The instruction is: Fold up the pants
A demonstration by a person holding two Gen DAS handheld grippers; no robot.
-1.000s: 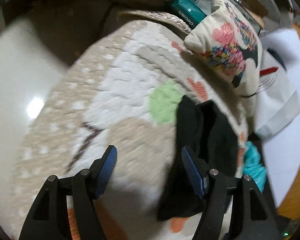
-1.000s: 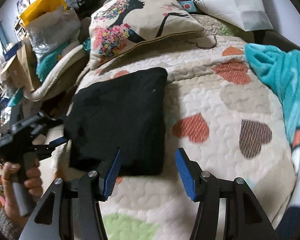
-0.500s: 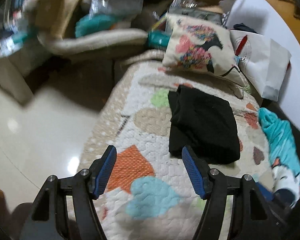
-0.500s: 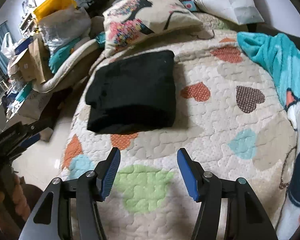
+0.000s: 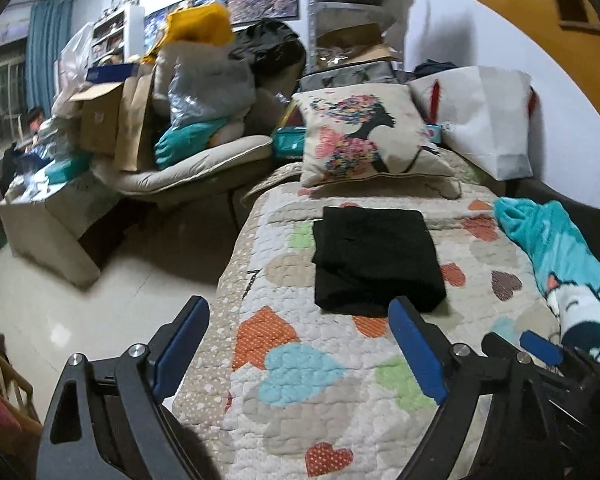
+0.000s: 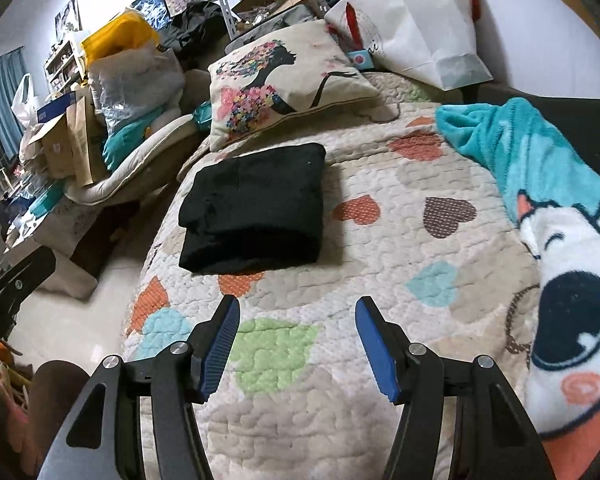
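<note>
The pants (image 5: 374,258) lie folded into a thick black rectangle on the quilt (image 5: 300,400), toward its far left part, near the left edge. In the right wrist view the pants (image 6: 256,216) show stacked layers along their near edge, with the flat top face running back toward the pillow (image 6: 284,80). The pillow, printed with a woman's profile in flowers, sits just beyond the pants at the far end of the quilt (image 6: 380,240).

The left gripper (image 5: 300,348) hangs above the near part of the quilt, its blue-padded fingers spread wide with nothing between them. It is well apart from the pants, which lie farther off and slightly right of its centre. The right gripper (image 6: 298,344) is likewise released, fingers wide, over a green heart patch near the quilt's front; the pants lie beyond it to the left, not touched. The right gripper's tip (image 5: 540,342) shows at the low right of the left wrist view.

A teal blanket (image 6: 540,184) with a cartoon face covers the quilt's right side, apart from the pants. A white paper bag (image 6: 416,24) leans at the far right behind the pillow. To the left, past the quilt, a beige cushion (image 5: 196,164) carries boxes and bags, above a pale floor (image 5: 80,312).
</note>
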